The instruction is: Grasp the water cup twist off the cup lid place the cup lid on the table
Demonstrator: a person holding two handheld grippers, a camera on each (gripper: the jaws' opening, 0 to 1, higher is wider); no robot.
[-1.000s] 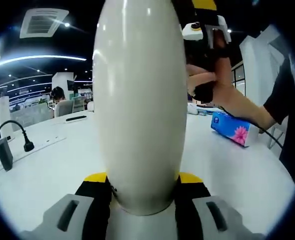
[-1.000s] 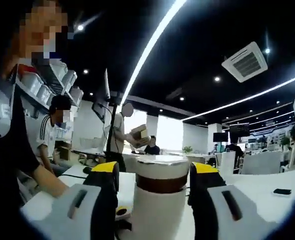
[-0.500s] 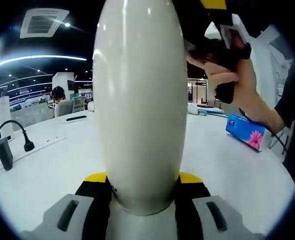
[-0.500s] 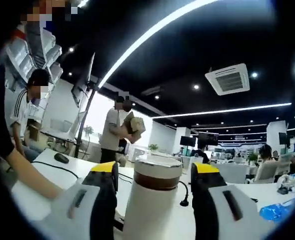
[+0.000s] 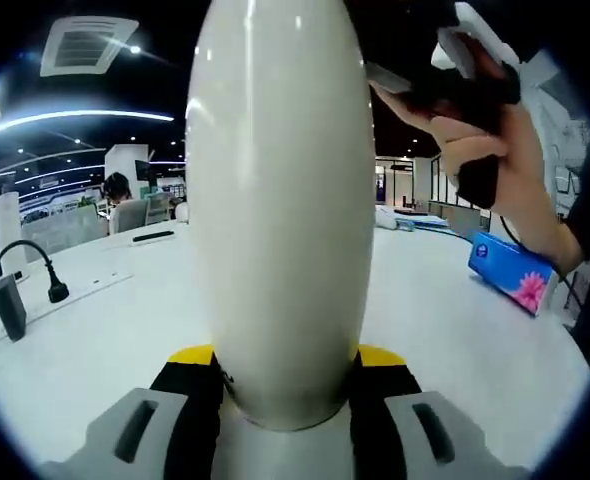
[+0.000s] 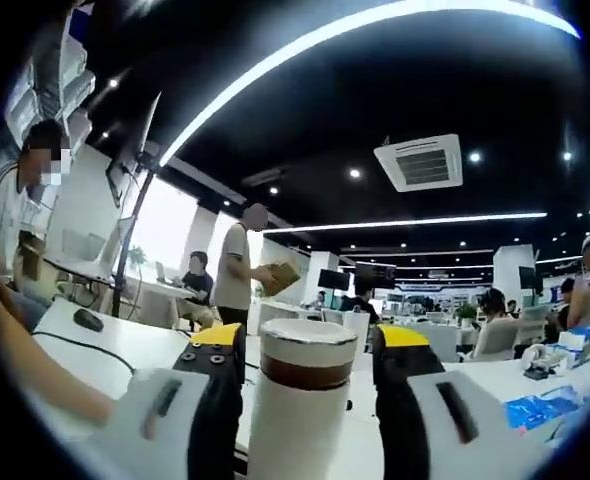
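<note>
A tall white water cup stands upright between the yellow-and-black jaws of my left gripper, which is shut on its lower body. In the right gripper view, the cup lid, white with a brown band and a silver rim, sits between the jaws of my right gripper, which is shut on it. The cup's white body runs down below the lid. In the left gripper view, the right gripper and the hand holding it are up beside the cup's top.
The white table carries a blue tissue pack at the right and a black gooseneck cable with a dark box at the left. A mouse, a blue packet and several people are behind.
The right gripper view has swung round the room with the lid still between the jaws. In the left gripper view the hand rose and moved right; the tissue pack sits further right.
</note>
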